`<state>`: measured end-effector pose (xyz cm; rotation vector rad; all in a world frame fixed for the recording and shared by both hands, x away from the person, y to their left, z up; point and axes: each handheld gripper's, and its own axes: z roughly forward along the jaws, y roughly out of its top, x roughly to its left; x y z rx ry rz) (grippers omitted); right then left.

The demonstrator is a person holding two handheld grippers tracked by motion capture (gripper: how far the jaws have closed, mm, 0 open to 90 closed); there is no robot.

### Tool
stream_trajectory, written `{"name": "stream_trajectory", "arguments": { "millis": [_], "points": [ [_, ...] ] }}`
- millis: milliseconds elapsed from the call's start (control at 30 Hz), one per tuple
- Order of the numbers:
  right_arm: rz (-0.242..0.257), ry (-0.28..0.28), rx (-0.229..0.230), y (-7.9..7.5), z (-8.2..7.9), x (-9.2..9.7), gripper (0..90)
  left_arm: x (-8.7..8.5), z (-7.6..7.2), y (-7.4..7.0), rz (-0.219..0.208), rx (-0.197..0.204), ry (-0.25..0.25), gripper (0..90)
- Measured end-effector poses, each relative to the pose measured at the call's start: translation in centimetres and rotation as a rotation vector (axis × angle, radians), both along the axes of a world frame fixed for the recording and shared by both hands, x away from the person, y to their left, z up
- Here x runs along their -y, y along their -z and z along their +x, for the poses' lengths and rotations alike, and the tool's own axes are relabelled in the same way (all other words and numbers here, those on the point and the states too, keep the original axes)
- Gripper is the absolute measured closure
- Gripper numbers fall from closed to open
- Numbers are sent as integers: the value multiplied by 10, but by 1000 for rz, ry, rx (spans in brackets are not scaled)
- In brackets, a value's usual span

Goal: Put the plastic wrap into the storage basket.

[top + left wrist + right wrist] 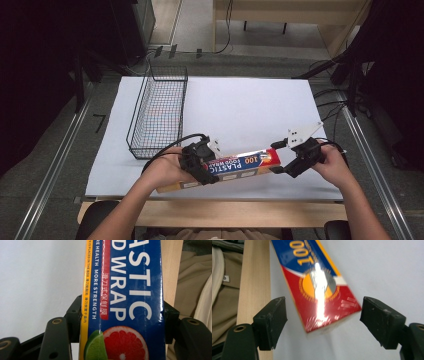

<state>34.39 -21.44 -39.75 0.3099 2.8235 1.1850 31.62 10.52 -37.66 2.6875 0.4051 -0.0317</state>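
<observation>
Table: I see one table under a white sheet [240, 105], with a pale wooden front edge nearest the person.
Basket: one black wire basket [159, 112], long and narrow, stands on the sheet's left side, well apart from the box.
Box: one long blue, red and yellow cardboard box of plastic food wrap [235, 167] sits near the front edge. Its long axis runs roughly left to right, the right end angled slightly away from the person.
Left gripper: I have my black left gripper [200, 167] clamped across the box [125, 300], both jaws pressing its sides.
Right gripper: my black right gripper [292, 162] has its jaws spread wide, the red end of the box [322, 297] between them, touching neither.
Hard to make out: the box's left end is hidden behind my left hand [167, 170]; glare blurs its red end.
</observation>
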Motion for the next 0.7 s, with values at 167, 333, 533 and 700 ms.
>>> {"name": "stream_trajectory", "arguments": {
  "millis": [167, 333, 533, 700],
  "points": [
    [1, 14, -20, 6, 2, 5, 222, -6, 1, -5, -4, 2, -23, 397],
    [-22, 41, -5, 12, 4, 6, 220, -11, 2, -11, -13, 15, -38, 397],
    [-21, 120, 21, 24, 8, 6, 220, -19, 3, -19, -24, 20, -68, 397],
    [-62, 165, 22, 33, 12, 1, 220, -28, 6, -24, -28, 26, -113, 397]
  ]
}}
